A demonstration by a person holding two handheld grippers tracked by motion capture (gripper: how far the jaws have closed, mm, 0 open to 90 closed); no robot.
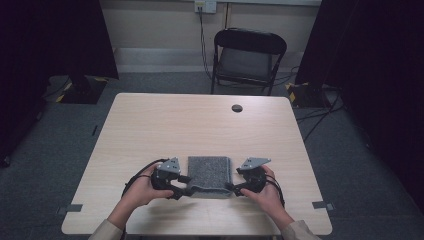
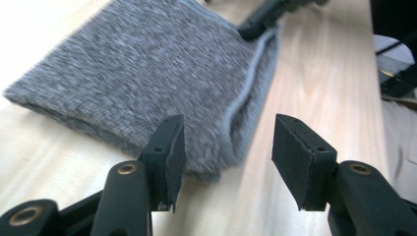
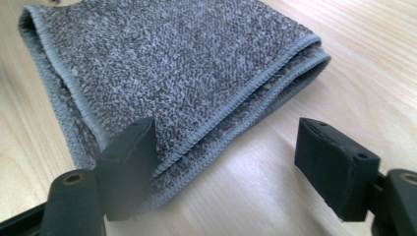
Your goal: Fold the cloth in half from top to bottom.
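The left gripper [image 1: 184, 190] is held at the near left corner of a folded grey towel [image 1: 210, 175], its black jaws spread apart with nothing pinched between them. In the left gripper view, one pad stands over the towel's near corner [image 2: 216, 147] while the other is poised over bare wood, and the hemmed edge of the cloth runs between them. The right gripper [image 1: 235, 189] is set at the towel's near right corner, its jaws likewise spread and unclamped; in the right gripper view, one pad is seen in front of the stitched double hem [image 3: 206, 137] and the other well clear of it over the tabletop. Whether either pad is touching the cloth cannot be told. Each tool is gripped by a hand, the left hand [image 1: 142, 190] and the right hand [image 1: 267, 195], with forearms entering from the bottom edge of the high view and a grey three-cornered plate seen atop each gripper.

The towel is laid flat near the front edge of a light wooden table [image 1: 165, 125], roughly centred between the two tools, folded into layers. A small round cable hole [image 1: 237, 108] is set near the table's far edge. Beyond it, a black folding chair [image 1: 247, 57] is placed against the wall on grey carpet.
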